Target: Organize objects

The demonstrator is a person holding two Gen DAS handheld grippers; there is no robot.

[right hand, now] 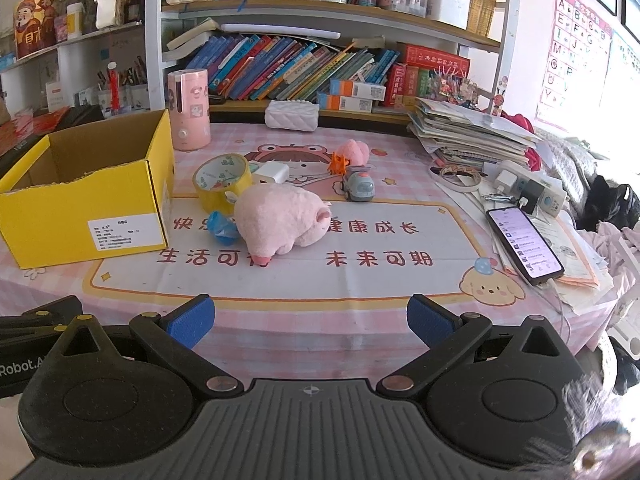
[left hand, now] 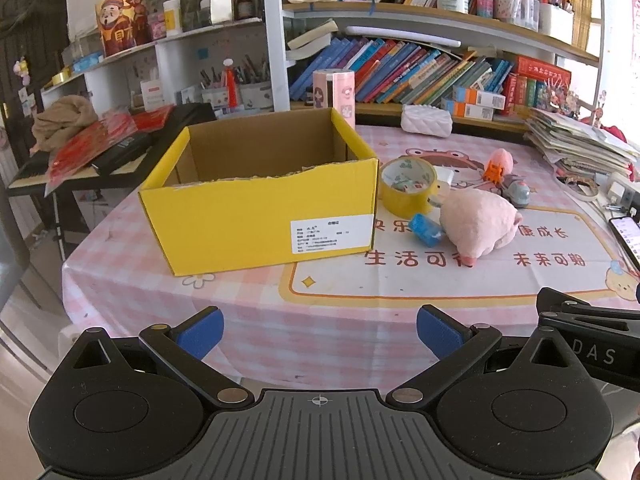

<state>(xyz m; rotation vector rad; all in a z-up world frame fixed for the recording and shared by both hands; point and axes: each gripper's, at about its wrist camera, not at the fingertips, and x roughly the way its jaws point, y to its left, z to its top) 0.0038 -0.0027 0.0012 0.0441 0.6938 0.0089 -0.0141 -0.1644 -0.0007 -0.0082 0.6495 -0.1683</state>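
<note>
Right wrist view first: the right gripper (right hand: 311, 322) hangs at the near table edge, jaws wide apart, nothing between them. Same story on the other side, where the left gripper (left hand: 320, 330) is spread and empty, facing the yellow box (left hand: 260, 216).

Just beyond, mid-table, lies the pink plush pig (right hand: 280, 224) on its side. It looks soft and light, so it should squash under the pads; a bite across the fat middle of the body seems safest. Touching its near-left flank is a small blue roll (right hand: 222, 229), crinkly-looking and probably slippery.

Behind that, the yellow tape roll (right hand: 222, 186) stands on its flat side: stiff, and a pinch over one wall of the ring should hold. A white charger (right hand: 271, 173) sits just beside it, smooth and blocky.

Farther back are the grey toy car (right hand: 359, 188), an orange clip (right hand: 338, 163) and a small pink plush (right hand: 353, 151).

The box stands open at the left, seemingly bare inside.
</note>
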